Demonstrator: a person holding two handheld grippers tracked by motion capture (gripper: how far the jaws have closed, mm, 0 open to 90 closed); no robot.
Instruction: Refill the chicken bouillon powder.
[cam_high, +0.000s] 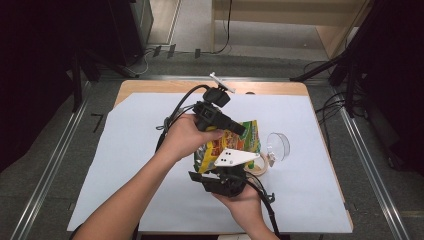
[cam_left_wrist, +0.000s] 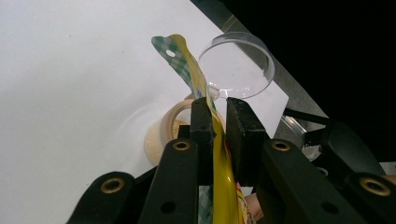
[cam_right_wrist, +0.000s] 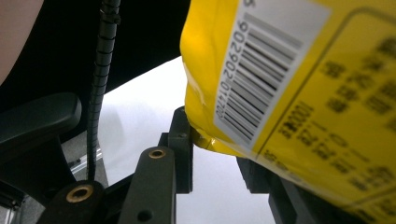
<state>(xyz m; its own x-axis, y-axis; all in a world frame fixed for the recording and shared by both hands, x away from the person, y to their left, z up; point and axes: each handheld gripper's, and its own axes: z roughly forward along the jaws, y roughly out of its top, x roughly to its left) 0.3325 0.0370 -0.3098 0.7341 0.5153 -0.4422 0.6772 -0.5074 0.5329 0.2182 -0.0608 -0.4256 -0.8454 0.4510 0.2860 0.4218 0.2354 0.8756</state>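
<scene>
A yellow and green snack bag hangs above the white paper between my two grippers. My left gripper comes in from above it, and in the left gripper view my left gripper is shut on the bag's thin upper edge, seen edge-on. From below, my right gripper with its white plate holds the bag's lower end. In the right gripper view the bag's barcode side sits between the jaws of my right gripper. One pad touches the bag's corner, and the other jaw is partly hidden behind it.
A clear round dish lies on the white paper just right of the bag, with a roll of tape beside it. The wooden table's far edge shows beyond the paper. Dark stands and cables surround the table.
</scene>
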